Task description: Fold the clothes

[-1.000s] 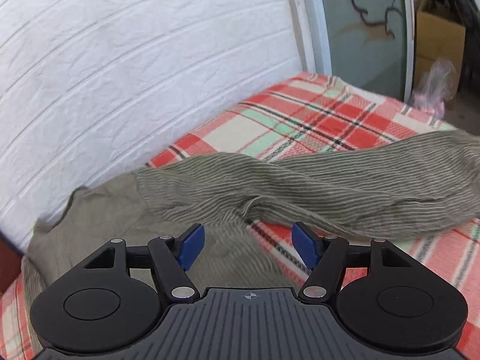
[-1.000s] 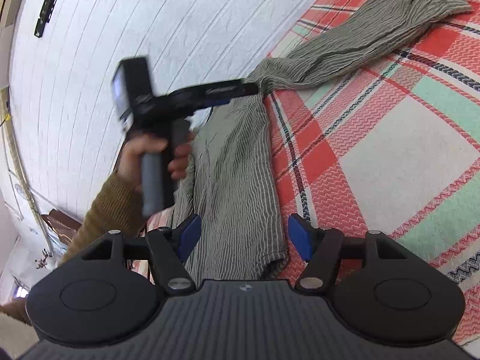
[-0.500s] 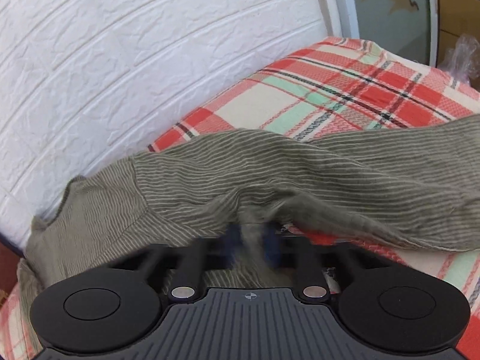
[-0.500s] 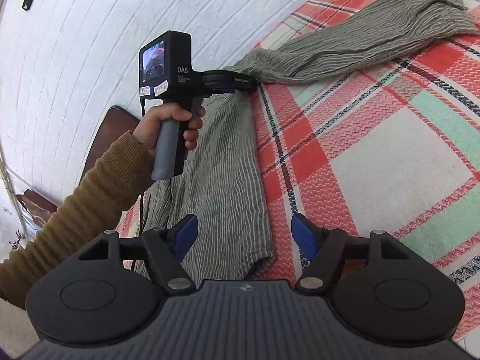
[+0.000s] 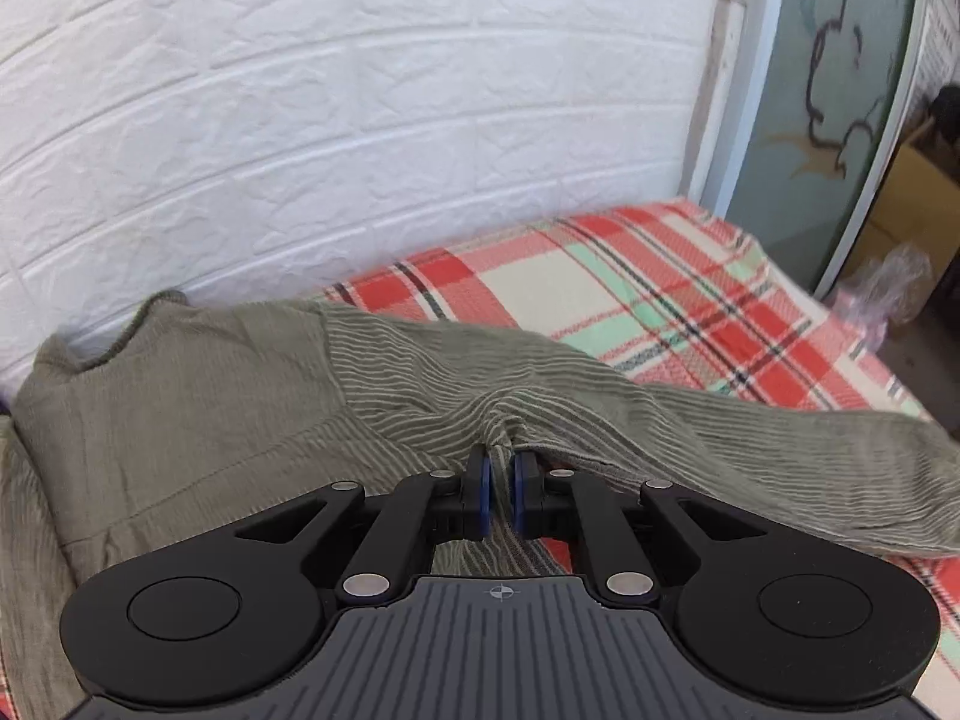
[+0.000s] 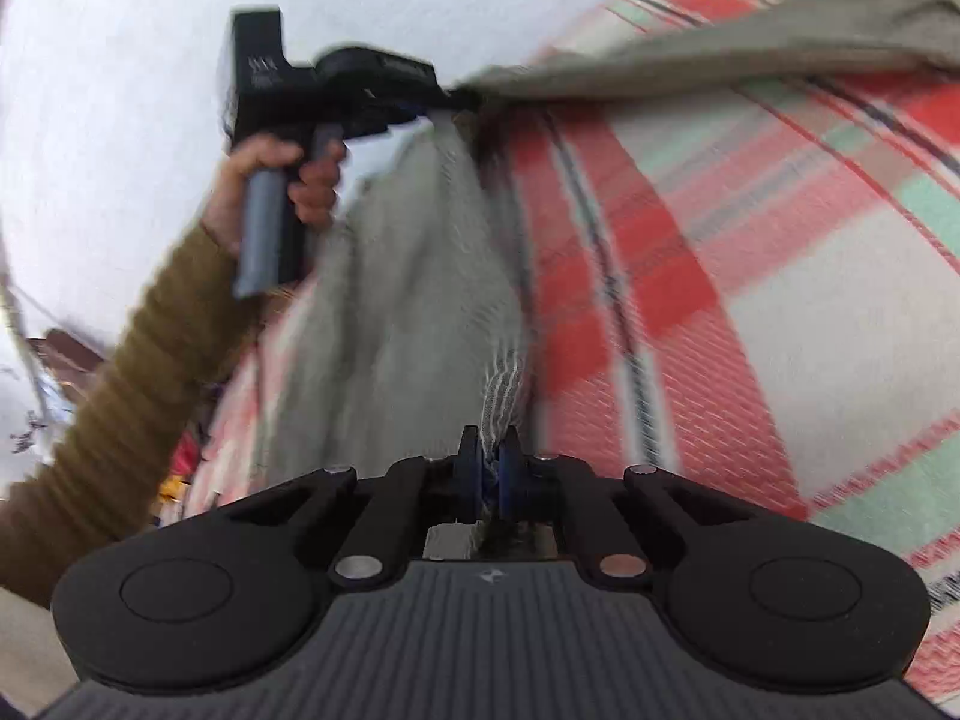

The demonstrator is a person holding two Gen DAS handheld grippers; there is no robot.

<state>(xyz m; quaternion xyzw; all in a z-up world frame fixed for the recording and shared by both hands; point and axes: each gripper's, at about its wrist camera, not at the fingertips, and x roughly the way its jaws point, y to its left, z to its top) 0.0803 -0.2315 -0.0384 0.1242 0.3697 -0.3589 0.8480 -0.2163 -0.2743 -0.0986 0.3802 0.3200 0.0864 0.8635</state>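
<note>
Both tongs now clamped, garment blurred

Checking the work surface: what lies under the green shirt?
A red plaid blanket lies under the green shirt, showing around it. What is beneath the blanket is covered.

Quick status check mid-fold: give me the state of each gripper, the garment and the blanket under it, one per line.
left gripper: shut on a pinch of the striped garment where the sleeve meets the body.
right gripper: shut on the garment's lower edge.
striped garment: unfolded, rumpled, one sleeve stretched out across the bed, fabric pulled up at both grips.
plaid blanket: spread flat under the garment.
</note>
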